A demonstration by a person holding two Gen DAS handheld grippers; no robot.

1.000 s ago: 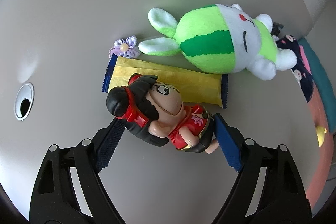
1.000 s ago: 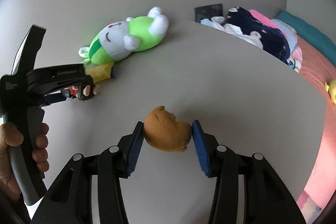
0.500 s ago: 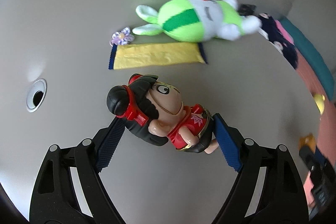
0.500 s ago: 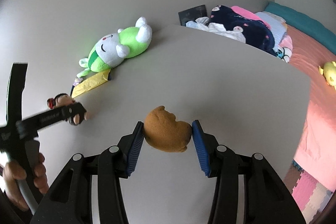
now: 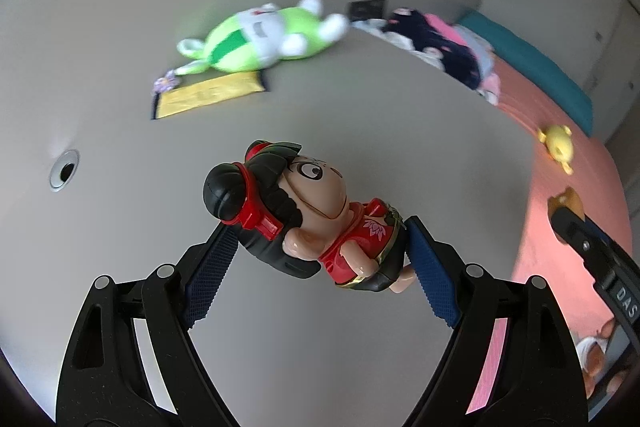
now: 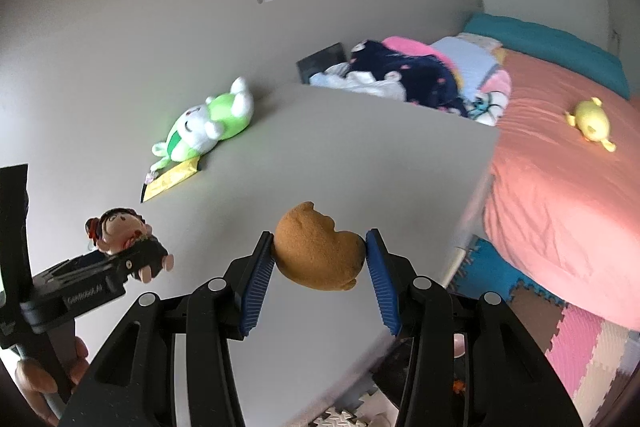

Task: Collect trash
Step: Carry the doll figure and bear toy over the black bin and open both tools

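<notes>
My left gripper [image 5: 320,267] is shut on a doll figure [image 5: 304,215] with black hair and a red outfit, held above the grey table [image 5: 360,99]. It also shows in the right wrist view [image 6: 120,231]. My right gripper [image 6: 318,265] is shut on a brown plush toy [image 6: 320,251], held above the table near its right edge. A yellow wrapper [image 5: 208,95] lies flat on the table at the back left, also in the right wrist view [image 6: 170,181].
A green and white plush rabbit [image 5: 260,39] and a small purple flower [image 5: 164,83] lie by the wrapper. A round cable hole [image 5: 64,171] is at left. A pink bed [image 6: 560,187] with clothes [image 6: 408,75] and a yellow plush [image 6: 592,123] stands right of the table.
Both grippers have lifted and pulled back from the table with their toys. The left gripper has swung away from the wrapper and rabbit, which now lie farther off.
</notes>
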